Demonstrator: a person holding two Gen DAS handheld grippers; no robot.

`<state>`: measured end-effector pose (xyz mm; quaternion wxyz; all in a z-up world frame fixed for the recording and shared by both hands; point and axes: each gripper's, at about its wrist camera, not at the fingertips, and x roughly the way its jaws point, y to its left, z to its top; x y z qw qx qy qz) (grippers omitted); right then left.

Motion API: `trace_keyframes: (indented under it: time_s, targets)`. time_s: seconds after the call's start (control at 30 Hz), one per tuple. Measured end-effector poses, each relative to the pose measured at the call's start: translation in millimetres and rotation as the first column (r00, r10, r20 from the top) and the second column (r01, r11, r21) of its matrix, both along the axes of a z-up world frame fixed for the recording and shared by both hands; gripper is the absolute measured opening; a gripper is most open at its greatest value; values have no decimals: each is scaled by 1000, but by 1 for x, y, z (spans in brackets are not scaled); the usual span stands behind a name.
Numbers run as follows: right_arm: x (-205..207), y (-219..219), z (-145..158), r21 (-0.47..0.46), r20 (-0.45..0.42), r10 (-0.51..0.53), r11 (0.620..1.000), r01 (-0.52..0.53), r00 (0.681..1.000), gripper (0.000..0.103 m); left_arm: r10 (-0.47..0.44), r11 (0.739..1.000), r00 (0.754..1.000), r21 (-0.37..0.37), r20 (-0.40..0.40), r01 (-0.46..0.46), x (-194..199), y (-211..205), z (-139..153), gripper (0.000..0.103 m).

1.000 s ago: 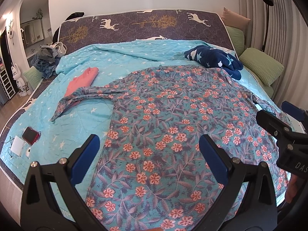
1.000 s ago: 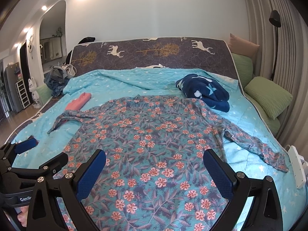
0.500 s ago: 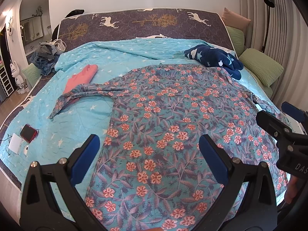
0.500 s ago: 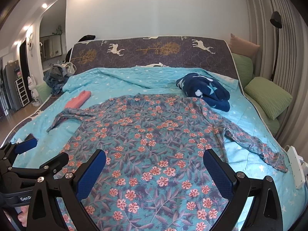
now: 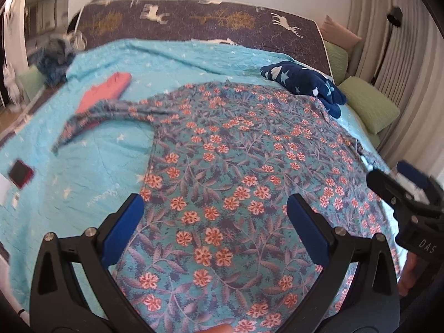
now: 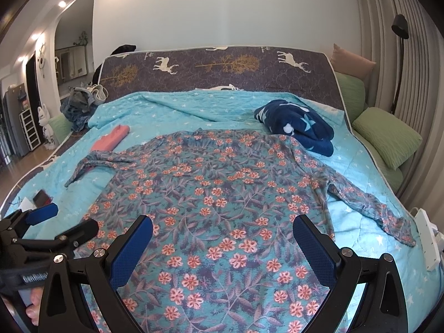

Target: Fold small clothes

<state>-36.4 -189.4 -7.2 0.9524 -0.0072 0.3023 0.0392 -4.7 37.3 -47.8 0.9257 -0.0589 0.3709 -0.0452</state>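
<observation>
Both claws hang over the near hem of the floral shirt (image 6: 222, 194), the left gripper (image 5: 219, 222) and the right gripper (image 6: 222, 238) each spread wide and holding nothing. The shirt lies flat on the turquoise blanket (image 6: 172, 111), sleeves out to both sides. A navy star-print bundle (image 6: 299, 125) sits by its far right shoulder, a pink garment (image 6: 111, 137) under the left sleeve.

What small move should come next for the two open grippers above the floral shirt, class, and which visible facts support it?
Probably lower the right gripper toward the right sleeve to fold it inward. The floral shirt lies flat on the blue bedspread with both sleeves spread outward, nothing folded yet, and the left gripper and right gripper are open and empty.
</observation>
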Motion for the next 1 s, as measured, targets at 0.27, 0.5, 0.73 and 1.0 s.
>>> trace_keyframes:
  time_s: [0.27,0.5,0.73,1.0]
  targets:
    - [15,-4,-7,12,-31,-28,1000,29,999,103,160,968,985,-184,-63,-169,41,98,-13,102]
    - [35,-6,-19,14,-66,-53,998,54,996,103,228,848,944,-427,-240,-313,108,204,-46,102]
    - [61,-10,-28,-13,-102,-90,996,89,991,103,288,703,892,-554,-350,-445,167,280,-88,87]
    - [97,8,-32,-77,-105,-18,997,10,994,103,423,515,807,-624,-412,-588,196,331,-124,82]
